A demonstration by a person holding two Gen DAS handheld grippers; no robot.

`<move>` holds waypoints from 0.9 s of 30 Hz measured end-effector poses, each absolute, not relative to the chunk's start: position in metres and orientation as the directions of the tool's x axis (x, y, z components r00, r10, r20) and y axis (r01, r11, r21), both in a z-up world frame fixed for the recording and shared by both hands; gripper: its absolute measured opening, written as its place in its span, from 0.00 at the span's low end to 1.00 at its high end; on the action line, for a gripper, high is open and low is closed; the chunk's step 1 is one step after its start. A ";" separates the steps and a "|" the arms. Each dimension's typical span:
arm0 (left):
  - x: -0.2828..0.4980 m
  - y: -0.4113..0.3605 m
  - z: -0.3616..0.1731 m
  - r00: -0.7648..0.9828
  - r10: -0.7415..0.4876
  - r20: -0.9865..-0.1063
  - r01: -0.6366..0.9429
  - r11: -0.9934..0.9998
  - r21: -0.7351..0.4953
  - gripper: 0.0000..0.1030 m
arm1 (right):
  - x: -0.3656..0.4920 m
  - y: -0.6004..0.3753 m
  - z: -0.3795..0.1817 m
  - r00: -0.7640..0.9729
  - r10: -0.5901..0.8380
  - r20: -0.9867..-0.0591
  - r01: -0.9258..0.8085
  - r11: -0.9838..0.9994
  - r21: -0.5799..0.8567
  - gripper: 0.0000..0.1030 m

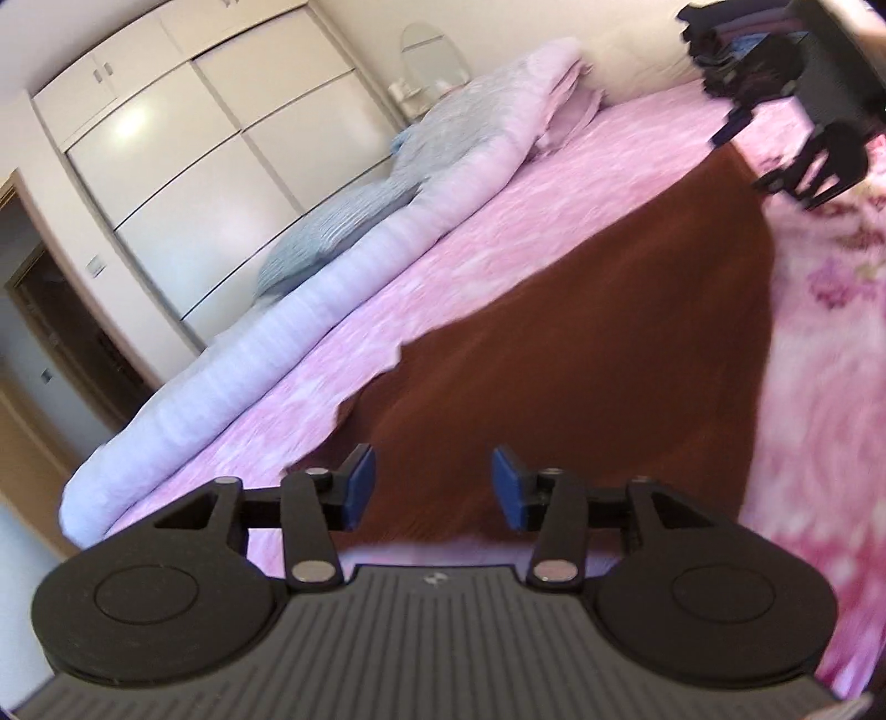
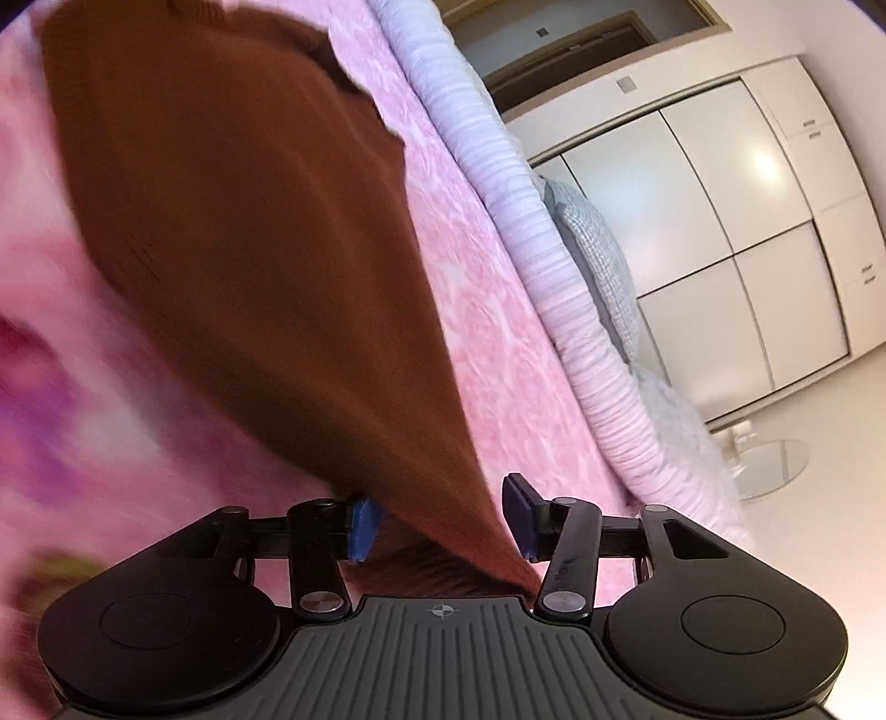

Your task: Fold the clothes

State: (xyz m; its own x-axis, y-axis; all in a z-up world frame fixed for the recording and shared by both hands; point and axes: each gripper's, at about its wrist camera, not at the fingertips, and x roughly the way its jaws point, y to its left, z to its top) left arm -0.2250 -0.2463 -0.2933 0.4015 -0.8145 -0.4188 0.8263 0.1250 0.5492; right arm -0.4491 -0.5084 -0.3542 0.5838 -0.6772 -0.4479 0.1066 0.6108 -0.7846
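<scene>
A brown knit garment (image 1: 598, 338) lies spread on the pink bed cover (image 1: 498, 194). My left gripper (image 1: 434, 487) is open, its blue pads on either side of the garment's near edge. The right gripper also shows in the left wrist view (image 1: 775, 160), far off at the garment's other end. In the right wrist view the brown garment (image 2: 249, 232) stretches away from my right gripper (image 2: 440, 523), which is open; a taut corner of the cloth runs between its blue pads down to the gripper body.
A rolled lilac quilt (image 1: 288, 343) and a blue-grey pillow (image 1: 338, 221) lie along the bed's far side. White wardrobe doors (image 1: 183, 149) stand behind. A dark pile of clothes (image 1: 731, 50) sits at the bed's far corner. A floral blanket (image 1: 819, 387) lies to the right.
</scene>
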 end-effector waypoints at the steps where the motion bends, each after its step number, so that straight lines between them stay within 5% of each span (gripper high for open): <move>1: -0.221 -0.242 -0.293 0.415 -0.807 -0.420 0.824 0.137 0.550 0.44 | -0.449 -0.496 -0.348 0.605 -0.655 -0.453 0.111 0.633 -0.766 0.47; 10: -0.187 -0.222 -0.298 0.483 -0.739 -0.469 0.797 0.149 0.586 0.61 | -0.391 -0.349 -0.315 0.826 -0.236 -0.512 -0.034 0.886 -0.463 0.63; 17: -0.149 -0.234 -0.317 0.500 -0.739 -0.452 0.763 0.128 0.634 0.62 | -0.302 -0.336 -0.345 0.742 -0.218 -0.634 -0.032 0.933 -0.358 0.64; 19: -0.136 -0.241 -0.323 0.498 -0.742 -0.448 0.750 0.110 0.652 0.62 | -0.294 -0.340 -0.345 0.740 -0.222 -0.635 -0.016 0.938 -0.347 0.49; 20: -0.130 -0.245 -0.326 0.497 -0.745 -0.445 0.743 0.100 0.662 0.62 | -0.293 -0.344 -0.344 0.737 -0.239 -0.633 -0.018 0.928 -0.371 0.20; 21: -0.124 -0.249 -0.329 0.494 -0.749 -0.442 0.734 0.087 0.673 0.63 | -0.294 -0.349 -0.343 0.733 -0.260 -0.629 -0.023 0.914 -0.405 0.09; 27: -0.093 -0.277 -0.344 0.457 -0.789 -0.411 0.628 -0.041 0.777 0.64 | -0.329 -0.391 -0.294 0.798 -0.314 -0.514 -0.031 0.831 -0.556 0.07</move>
